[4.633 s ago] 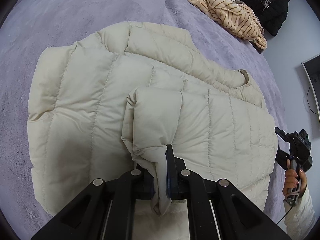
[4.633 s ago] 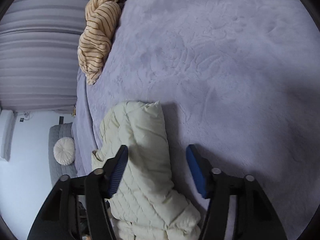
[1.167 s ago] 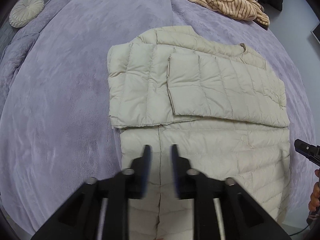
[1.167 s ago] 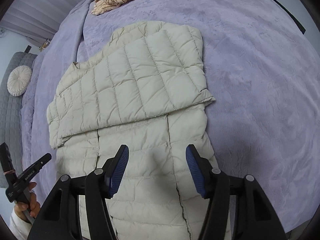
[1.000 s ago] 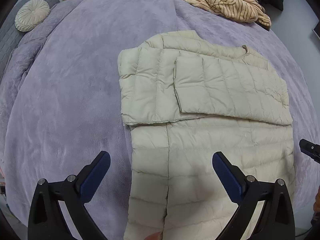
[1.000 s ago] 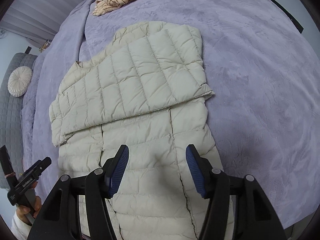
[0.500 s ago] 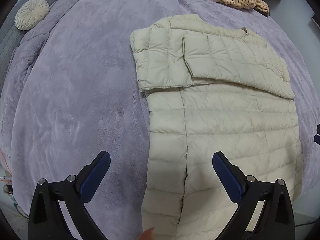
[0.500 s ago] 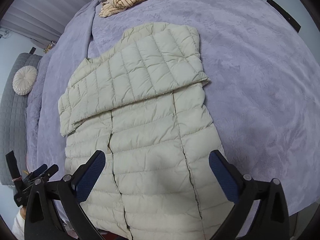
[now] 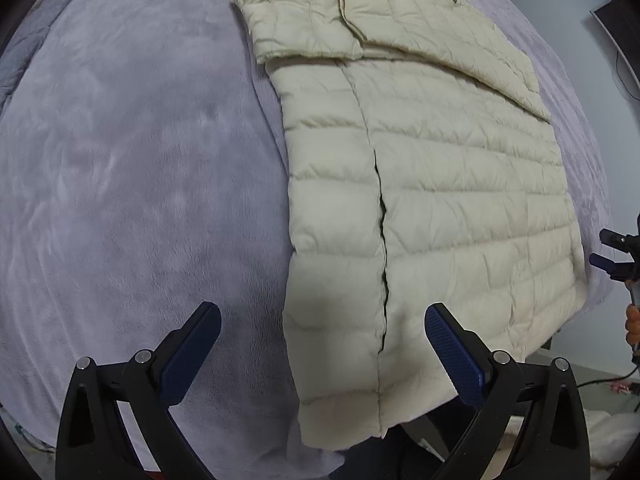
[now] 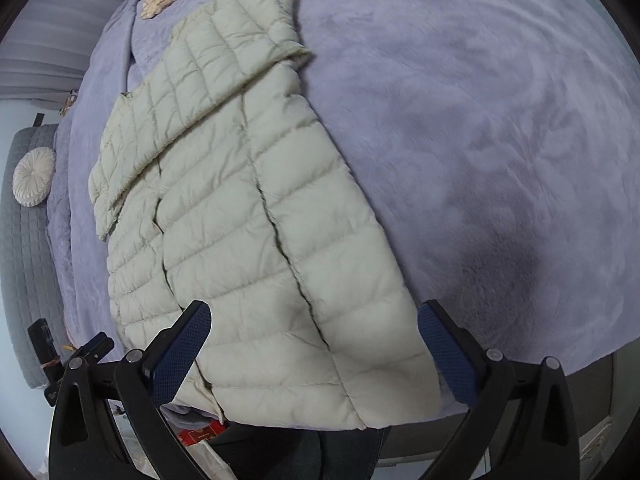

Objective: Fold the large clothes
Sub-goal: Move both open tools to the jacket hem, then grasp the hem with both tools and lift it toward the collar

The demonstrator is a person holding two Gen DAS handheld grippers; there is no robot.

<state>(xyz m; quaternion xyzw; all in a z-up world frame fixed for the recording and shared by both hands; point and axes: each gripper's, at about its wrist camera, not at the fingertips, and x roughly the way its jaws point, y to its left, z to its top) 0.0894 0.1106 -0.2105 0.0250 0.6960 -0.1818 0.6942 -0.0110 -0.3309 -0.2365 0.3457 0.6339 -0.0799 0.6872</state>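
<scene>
Bed (image 9: 120,160) w/ the jacket (image 9: 432,184) laid flat, hem hanging off the near edge. Sleeves (image 10: 208,64) already folded across the chest; body fold still to do, I reckon. My left gripper (image 9: 320,354) is spread wide over the hem's left corner; right gripper (image 10: 314,348), jaws just opened wide, nothing pinched.

Cream quilted puffer jacket (image 9: 432,184), flat on bed, sleeves folded across
</scene>
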